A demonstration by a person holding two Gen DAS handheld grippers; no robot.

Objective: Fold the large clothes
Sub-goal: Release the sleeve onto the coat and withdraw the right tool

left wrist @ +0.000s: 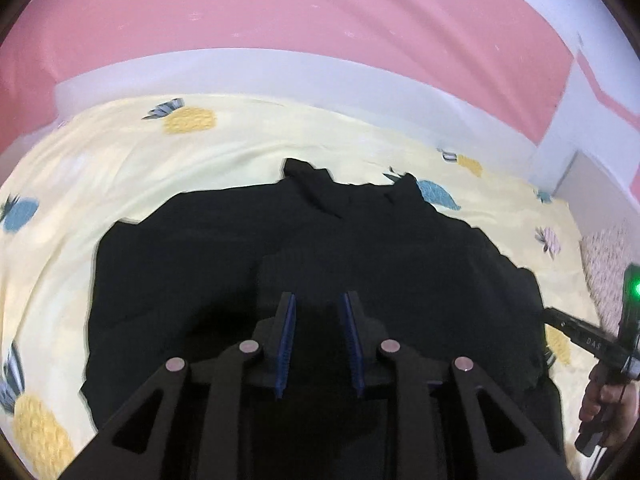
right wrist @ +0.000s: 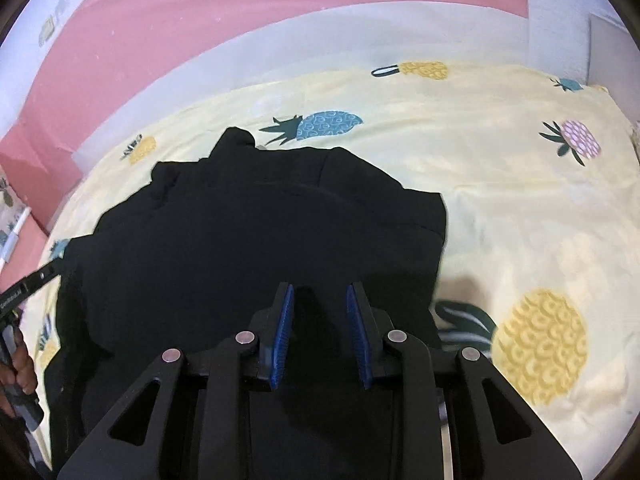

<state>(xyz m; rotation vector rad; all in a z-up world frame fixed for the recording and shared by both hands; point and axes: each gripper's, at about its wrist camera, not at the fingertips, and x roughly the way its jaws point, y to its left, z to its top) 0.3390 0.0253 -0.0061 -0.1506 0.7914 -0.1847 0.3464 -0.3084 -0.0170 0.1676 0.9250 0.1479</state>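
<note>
One black garment [left wrist: 360, 248] lies in the middle of the bed [left wrist: 120, 152], on a yellow sheet [right wrist: 520, 208] with pineapple prints. Its long axis runs from the near edge toward the far edge by the pink wall [left wrist: 280, 12]. Two grippers are there. The left gripper [left wrist: 319, 312] and the right gripper [right wrist: 320, 304] both pinch black cloth between narrow jaws.

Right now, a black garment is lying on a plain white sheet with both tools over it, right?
Not quite. The black garment lies on a pale yellow sheet printed with pineapples, not plain white, as the right wrist view shows. Both tools are indeed over it.
</note>
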